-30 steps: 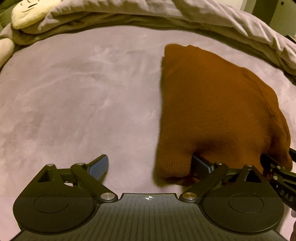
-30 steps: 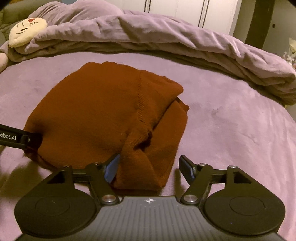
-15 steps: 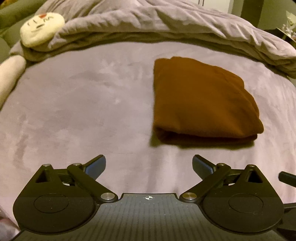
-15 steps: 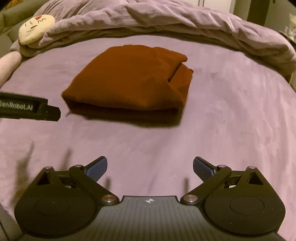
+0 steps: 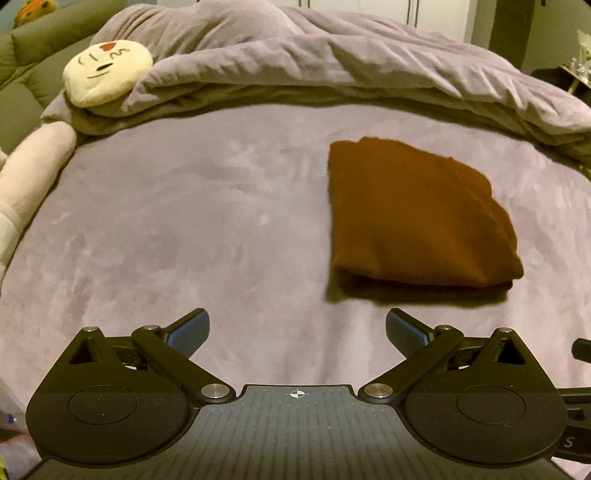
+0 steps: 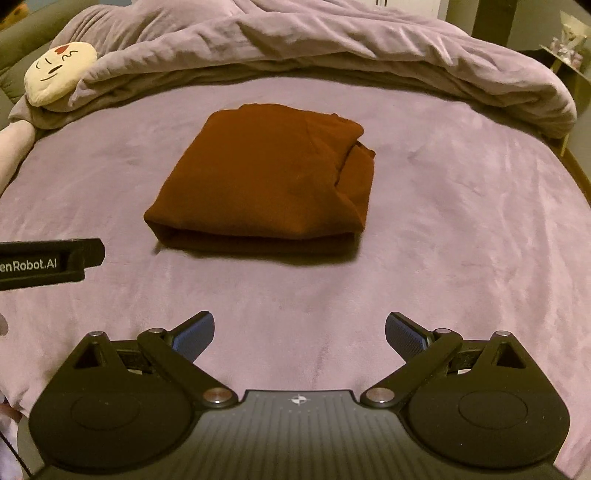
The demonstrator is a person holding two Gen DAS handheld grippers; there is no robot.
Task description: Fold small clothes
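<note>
A brown knitted garment (image 6: 266, 181) lies folded into a thick rectangle on the purple bed sheet (image 6: 461, 221); in the left wrist view the same garment (image 5: 417, 218) sits right of centre. My right gripper (image 6: 299, 330) hangs open above the sheet, short of the garment's near fold, with nothing between its blue pads (image 6: 402, 332). My left gripper (image 5: 297, 328) is open too, empty, to the left of and nearer than the garment. The left gripper's black finger (image 6: 51, 264) pokes in at the left edge of the right wrist view.
A rumpled purple duvet (image 6: 332, 40) is heaped along the far side of the bed. A cream plush face cushion (image 5: 107, 72) rests at the far left, with a pale pink plush (image 5: 33, 162) along the left edge. A dark post (image 6: 491, 18) stands at the far right.
Both grippers let go of the brown garment, opened wide and drew back and upward. The garment now lies folded and free on the sheet, farther away in both views.
</note>
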